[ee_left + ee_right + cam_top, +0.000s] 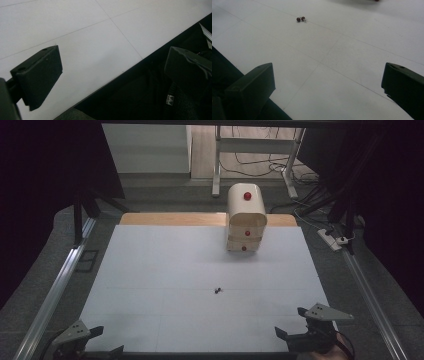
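A cream set of small drawers (246, 218) with red knobs stands at the back of the white table (150, 270), right of centre. A pair of small dark beads (218, 290) lies near the table's middle, and the same beads (300, 19) sit far ahead in the right gripper view. My left gripper (102, 340) rests open at the front left corner, its jaws wide over the table's front edge (112, 77). At the front right my right gripper (291, 322) stands open with nothing between its jaws, well short of the beads.
A wooden strip (170, 219) runs along the table's back edge. Metal rails (55, 290) flank both sides. A power strip (331, 239) and cables lie on the floor at the back right, near a metal stand (216, 165).
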Tool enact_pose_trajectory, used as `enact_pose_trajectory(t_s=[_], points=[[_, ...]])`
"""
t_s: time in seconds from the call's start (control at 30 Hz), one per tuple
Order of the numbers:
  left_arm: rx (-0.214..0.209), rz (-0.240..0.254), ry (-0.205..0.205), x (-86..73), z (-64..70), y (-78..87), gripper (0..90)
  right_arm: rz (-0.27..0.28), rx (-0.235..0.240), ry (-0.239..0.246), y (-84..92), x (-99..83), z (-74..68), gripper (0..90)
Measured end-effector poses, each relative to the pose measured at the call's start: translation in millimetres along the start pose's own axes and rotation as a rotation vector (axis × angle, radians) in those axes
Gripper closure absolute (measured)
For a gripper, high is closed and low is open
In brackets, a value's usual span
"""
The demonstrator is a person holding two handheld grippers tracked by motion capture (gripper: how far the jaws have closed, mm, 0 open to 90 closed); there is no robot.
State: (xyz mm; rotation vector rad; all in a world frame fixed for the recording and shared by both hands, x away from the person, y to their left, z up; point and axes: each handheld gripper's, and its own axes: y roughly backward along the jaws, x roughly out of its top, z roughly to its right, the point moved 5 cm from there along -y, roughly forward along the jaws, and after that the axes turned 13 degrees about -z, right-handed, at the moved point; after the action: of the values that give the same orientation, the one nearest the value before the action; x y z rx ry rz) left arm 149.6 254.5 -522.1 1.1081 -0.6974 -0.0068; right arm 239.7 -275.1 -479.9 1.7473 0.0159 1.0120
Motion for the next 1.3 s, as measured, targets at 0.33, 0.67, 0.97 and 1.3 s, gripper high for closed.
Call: enact_pose_trajectory(t_s=[0.33,0.67,0.97,1.3], points=[[0.001,-0.001,0.006,0.1,-0.5,-0.2,1.7,0.02,0.036,0.0,-2.3,12.4,-4.0,0.0],[0.0,-0.003,0.015,0.0,-1.1,-0.3,1.7,0.014,0.033,0.016,-5.9,24.2,-5.5,0.0],[-0.003,-0.003,0.014,0.1,-1.4,-0.4,1.7,0.023,0.055,0.018,-7.5,35.9,-6.8,0.0],[-0.007,-0.004,0.017,0.1,-1.9,-0.5,1.7,0.016,0.053,0.038,-13.3,49.6,-7.6,0.0]])
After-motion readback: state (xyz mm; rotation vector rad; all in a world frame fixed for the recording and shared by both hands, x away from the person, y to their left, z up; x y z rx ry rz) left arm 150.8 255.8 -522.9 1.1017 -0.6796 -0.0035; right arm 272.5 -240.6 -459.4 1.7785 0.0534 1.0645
